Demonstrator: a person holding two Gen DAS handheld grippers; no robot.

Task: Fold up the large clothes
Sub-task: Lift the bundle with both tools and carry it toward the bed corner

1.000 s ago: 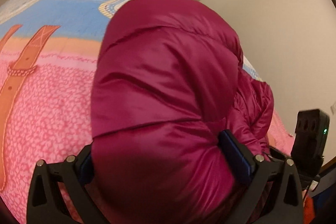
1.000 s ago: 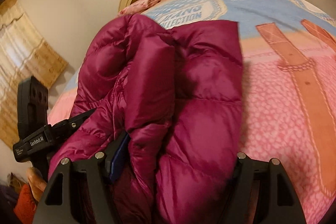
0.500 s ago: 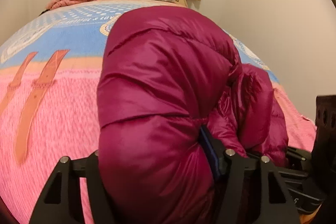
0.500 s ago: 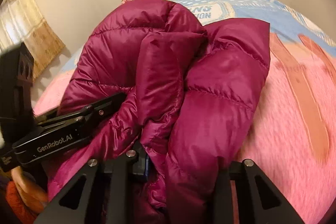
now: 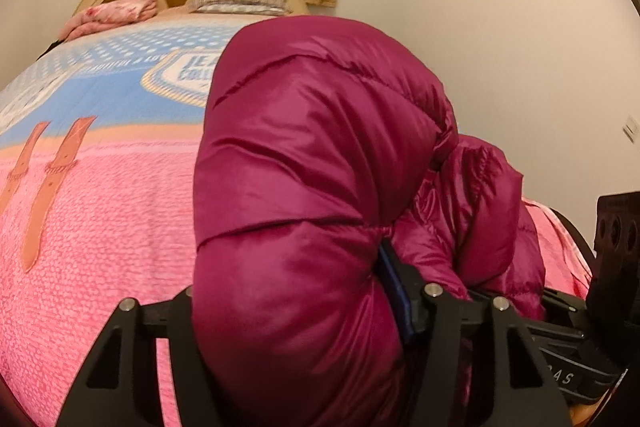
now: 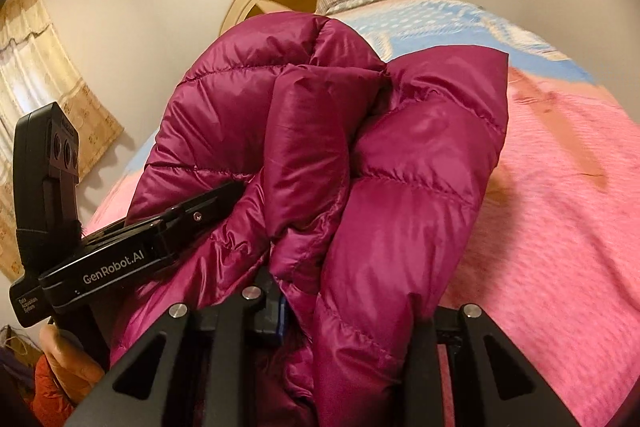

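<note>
Both grippers (image 5: 296,311) (image 6: 344,311) pinching magenta jacket (image 5: 312,167), lifted

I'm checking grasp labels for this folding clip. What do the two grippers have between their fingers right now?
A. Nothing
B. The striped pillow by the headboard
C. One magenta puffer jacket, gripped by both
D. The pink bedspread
C: the left gripper and the right gripper each pinch a thick fold of the magenta puffer jacket, bunched above the bedspread.

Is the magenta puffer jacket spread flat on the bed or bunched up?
Bunched up: the puffer jacket rises in doubled, puffy folds, pinched by both grippers above the bedspread.
</note>
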